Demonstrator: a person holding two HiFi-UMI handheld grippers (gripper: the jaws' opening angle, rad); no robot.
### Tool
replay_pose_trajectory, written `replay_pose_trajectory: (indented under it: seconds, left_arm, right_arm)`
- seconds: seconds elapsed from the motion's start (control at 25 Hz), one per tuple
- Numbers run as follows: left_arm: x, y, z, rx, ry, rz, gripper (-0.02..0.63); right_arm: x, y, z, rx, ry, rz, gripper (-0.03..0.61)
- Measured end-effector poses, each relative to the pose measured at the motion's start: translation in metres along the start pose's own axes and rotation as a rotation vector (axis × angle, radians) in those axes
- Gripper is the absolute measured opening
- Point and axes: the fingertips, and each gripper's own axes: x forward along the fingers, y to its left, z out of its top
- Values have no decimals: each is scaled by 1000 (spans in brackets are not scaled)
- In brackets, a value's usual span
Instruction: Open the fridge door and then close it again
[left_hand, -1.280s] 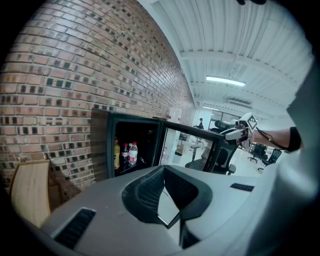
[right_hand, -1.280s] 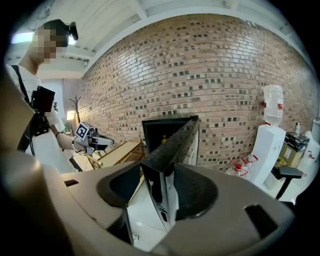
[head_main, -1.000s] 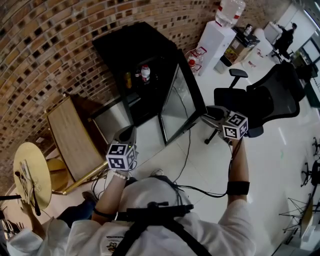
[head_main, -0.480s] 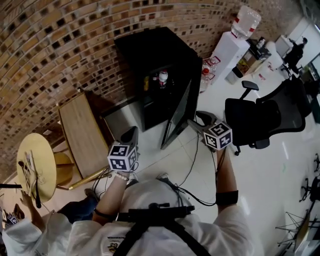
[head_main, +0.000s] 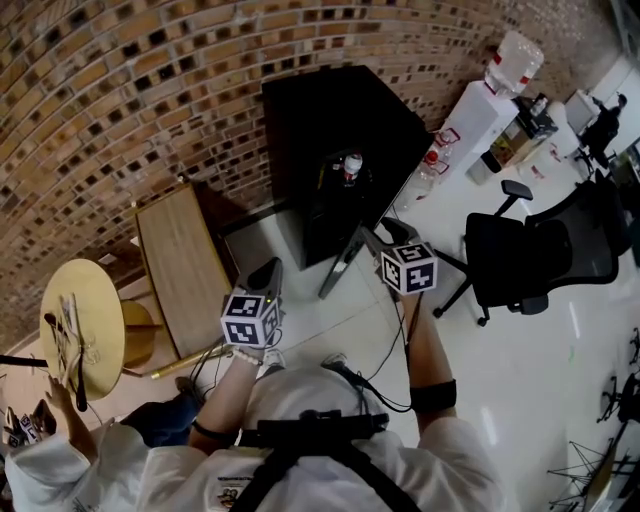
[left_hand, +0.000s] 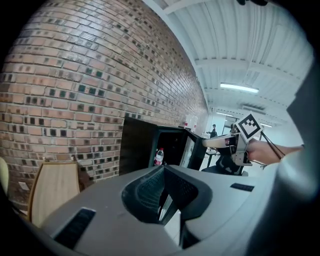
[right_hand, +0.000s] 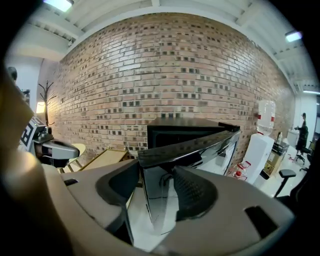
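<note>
Black fridge (head_main: 320, 130) against the far brick wall (head_main: 150, 90), its glass door (head_main: 340, 268) ajar and swung toward the near right. The right gripper (head_main: 378, 238) meets the door's free edge. In the right gripper view its jaws stand apart, with that edge passing between them and no clamping visible. The left gripper (head_main: 266, 275), jaws together on nothing, hangs near left, well apart from the fridge.

Likely hazards: an unclamped edge may slip from the open jaws, so the door either stalls short of its seal or swings home hard. A hard close would jolt the bottle (head_main: 352, 165) on the shelf inside.

The floor (head_main: 520, 380) is pale, glossy tile. An office chair (head_main: 530, 265) stands right, a water dispenser (head_main: 480, 110) far right, a round table (head_main: 80, 325) left.
</note>
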Motion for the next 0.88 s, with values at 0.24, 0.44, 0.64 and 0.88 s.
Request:
replay_pose_trajectory:
  seconds: [0.24,0.44,0.64,0.88]
  left_arm:
    - [-5,16,1,-8,-2,4,2]
    - [-7,30,6,-7,-13,12,3]
    - [-14,48,6,-10,-22,30,3]
    - [-19,61,10,-21,-32,39,3]
  right_arm:
    - [33,13,13,79,-12,-86,245]
    - [57,17,26,87,-13,-131,247]
    - [81,24,34,105,-12,-163,250]
    - [108,29,46,113,-7,-211,249]
